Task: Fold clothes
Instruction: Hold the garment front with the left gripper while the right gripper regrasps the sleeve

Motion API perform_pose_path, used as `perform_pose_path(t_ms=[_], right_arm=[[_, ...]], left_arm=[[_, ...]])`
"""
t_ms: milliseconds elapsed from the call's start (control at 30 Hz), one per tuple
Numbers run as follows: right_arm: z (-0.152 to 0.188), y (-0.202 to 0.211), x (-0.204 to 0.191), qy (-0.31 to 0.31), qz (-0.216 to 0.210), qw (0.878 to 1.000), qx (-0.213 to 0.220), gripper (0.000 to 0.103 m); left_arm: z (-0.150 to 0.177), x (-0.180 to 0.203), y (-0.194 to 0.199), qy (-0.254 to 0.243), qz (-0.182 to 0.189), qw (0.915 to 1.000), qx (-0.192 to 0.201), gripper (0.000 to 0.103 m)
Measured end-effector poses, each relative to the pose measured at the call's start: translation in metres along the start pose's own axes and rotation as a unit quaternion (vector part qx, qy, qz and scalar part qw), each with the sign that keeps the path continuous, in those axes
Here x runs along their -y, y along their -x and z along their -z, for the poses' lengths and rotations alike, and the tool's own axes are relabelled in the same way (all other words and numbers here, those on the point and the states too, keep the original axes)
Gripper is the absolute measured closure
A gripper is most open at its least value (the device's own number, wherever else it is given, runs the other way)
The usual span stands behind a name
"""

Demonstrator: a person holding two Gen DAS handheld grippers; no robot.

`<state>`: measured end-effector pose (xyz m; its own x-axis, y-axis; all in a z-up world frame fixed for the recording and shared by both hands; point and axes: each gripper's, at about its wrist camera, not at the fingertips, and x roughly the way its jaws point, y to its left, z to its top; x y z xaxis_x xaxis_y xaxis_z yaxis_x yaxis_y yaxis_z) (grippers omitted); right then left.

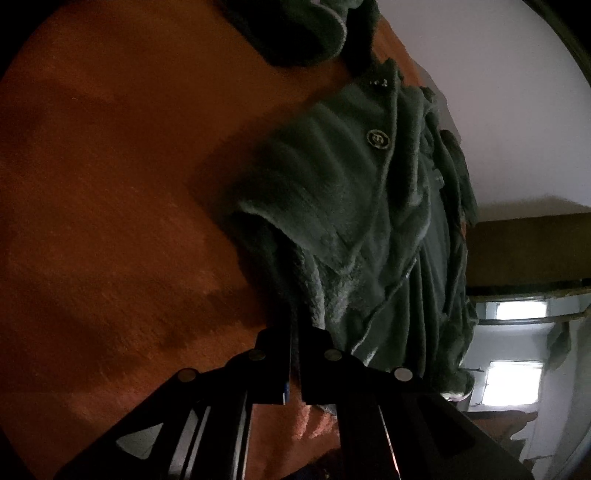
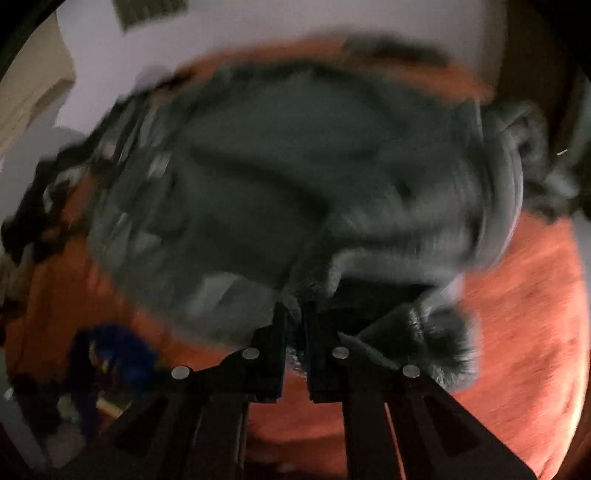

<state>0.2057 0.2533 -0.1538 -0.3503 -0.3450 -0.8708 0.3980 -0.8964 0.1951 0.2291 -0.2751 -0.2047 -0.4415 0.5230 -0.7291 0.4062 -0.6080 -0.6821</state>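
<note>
mid-fold on the dark green fleece jacket (image 1: pixel 362 221). left gripper (image 1: pixel 293 354) is clamped tight on the jacket's edge, fabric coming out right at the fingertips. right gripper (image 2: pixel 293 325) has its jaws nearly together with a fuzzy edge of the same jacket pinched between them; that view is smeared with motion blur, so which edge it holds i can't tell.

next move, my read: carry the right-hand edge over the body of the garment and lay it flat, left side acting as anchor. needs even tension so the thick pile doesn't bunch.

jacket lies on the orange blanket (image 1: pixel 110 184), rumpled, front placket up with a round metal button (image 1: pixel 378 139) showing. ribbed texture near the hem, lighter fuzzy lining exposed where edges turn over. a second dark green piece (image 1: pixel 295 29) sits further up the blanket.
</note>
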Motion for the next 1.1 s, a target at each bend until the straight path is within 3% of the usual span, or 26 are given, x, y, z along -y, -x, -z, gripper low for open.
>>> perform_pose_path(t_ms=[67,100,167,233,333,367,567,600,633,667,700,800,900,1000,1100], right_arm=[[0.002,-0.016,-0.006,-0.002,-0.03,0.999,-0.04,0.091],[0.0,-0.012,0.003,-0.025,-0.049,0.998,-0.032,0.091],[-0.007,0.0,0.027,-0.08,-0.081,0.994,0.003,0.084],[-0.004,0.024,0.052,-0.131,-0.093,0.986,0.051,0.066],[-0.005,0.044,0.079,-0.172,-0.076,0.977,0.097,0.049],[-0.006,0.049,0.088,-0.184,-0.068,0.974,0.111,0.048],[0.002,0.025,0.111,-0.202,-0.028,0.977,0.056,0.048],[0.002,0.019,0.111,-0.197,-0.014,0.979,0.044,0.055],[0.002,0.013,0.11,-0.193,0.001,0.981,0.033,0.081],[0.003,0.007,0.11,-0.188,0.015,0.982,0.021,0.094],[0.004,0.008,0.111,-0.196,0.017,0.98,0.025,0.096],[0.016,0.035,0.122,-0.252,0.0,0.964,0.08,0.097],[0.042,0.065,0.14,-0.312,0.017,0.943,0.116,0.097],[0.069,0.048,0.174,-0.377,0.015,0.924,0.067,0.097],[0.076,0.038,0.194,-0.395,-0.001,0.918,0.031,0.092]], left_arm=[[0.0,0.0,0.001,-0.001,0.0,1.0,-0.002,0.099],[0.0,-0.001,0.002,0.0,0.0,1.0,-0.002,0.099],[-0.001,-0.004,0.003,0.004,0.002,1.0,-0.003,0.099],[-0.003,-0.009,0.002,0.013,0.001,0.9999,-0.004,0.098],[-0.004,-0.014,-0.001,0.029,0.005,0.9995,-0.007,0.092],[-0.003,-0.015,-0.002,0.033,0.008,0.9994,-0.009,0.09],[0.0,-0.004,-0.001,0.018,0.006,0.9998,-0.01,0.086],[0.001,-0.002,0.0,0.015,0.005,0.9998,-0.009,0.086],[0.001,0.0,0.001,0.012,0.004,0.9999,-0.008,0.086],[0.001,0.002,0.002,0.01,0.003,0.9999,-0.007,0.085],[0.001,0.002,0.003,0.008,0.001,0.9999,-0.007,0.085],[0.0,0.004,0.006,0.001,-0.012,0.9999,-0.007,0.083],[0.001,0.001,0.006,0.005,-0.021,0.9998,-0.006,0.076],[0.0,-0.005,0.002,0.027,-0.009,0.9995,-0.01,0.072],[-0.001,-0.004,0.001,0.031,-0.008,0.9994,-0.015,0.071]])
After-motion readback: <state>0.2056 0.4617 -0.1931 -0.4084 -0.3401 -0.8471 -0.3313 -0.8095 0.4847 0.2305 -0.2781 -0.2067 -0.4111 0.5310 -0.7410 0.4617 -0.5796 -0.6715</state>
